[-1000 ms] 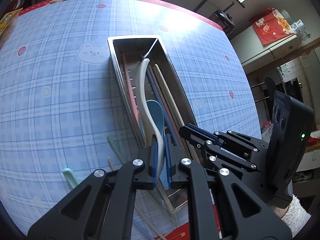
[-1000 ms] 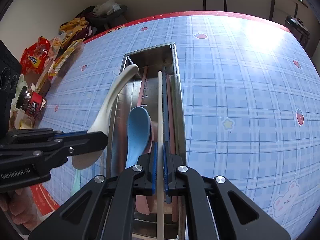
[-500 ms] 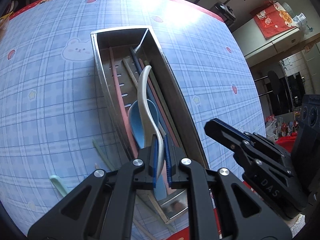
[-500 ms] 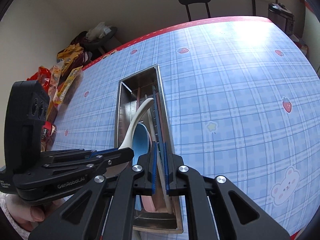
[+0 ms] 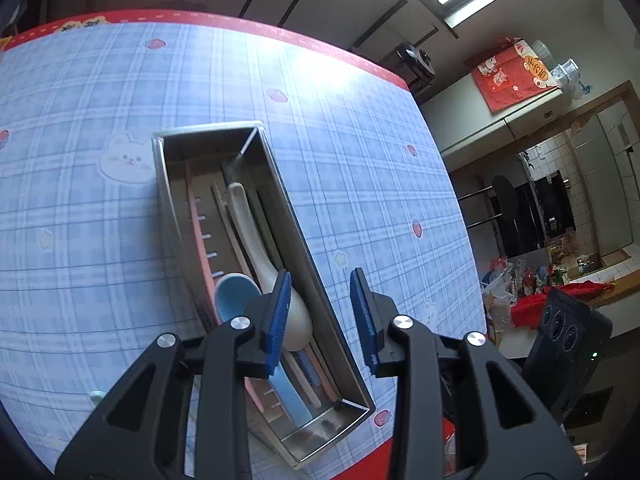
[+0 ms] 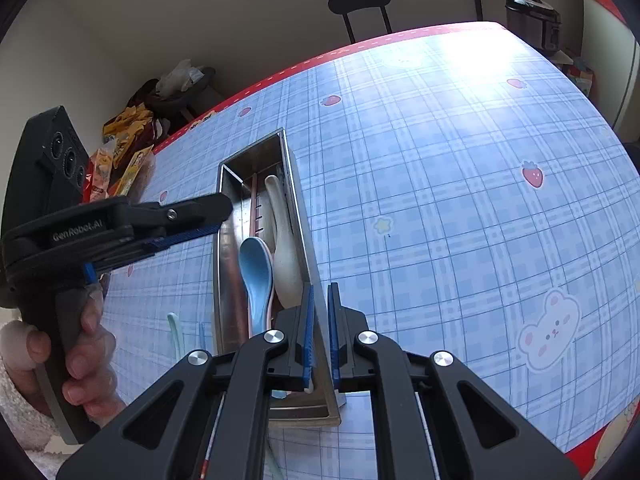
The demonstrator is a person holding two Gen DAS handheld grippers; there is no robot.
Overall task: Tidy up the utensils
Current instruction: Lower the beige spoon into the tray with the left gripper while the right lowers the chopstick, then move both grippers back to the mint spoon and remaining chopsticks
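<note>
A long steel utensil tray [image 5: 172, 216] [image 6: 219, 276] lies on the blue plaid tablecloth. In it lie a white spoon [image 5: 256, 240] [image 6: 286, 256], a blue spoon [image 5: 234, 294] [image 6: 256, 268], a pink utensil [image 5: 196, 232] and several chopsticks. My left gripper [image 5: 322, 314] is open and empty above the tray's near end, over the white spoon's bowl. It shows at the left in the right wrist view [image 6: 188, 220]. My right gripper [image 6: 319, 332] hovers over the tray's right wall with its jaws a narrow gap apart and nothing between them.
A pale green utensil [image 6: 175, 332] lies on the cloth left of the tray, with a bit of it in the left wrist view [image 5: 95, 396]. Snack packets [image 6: 120, 148] sit at the table's far left edge. The right gripper's body [image 5: 560, 356] is at the lower right.
My left gripper has opened and let the white spoon drop into the tray, then lifted. My right gripper released the chopstick earlier and has pulled back and up; its jaws now part slightly.
</note>
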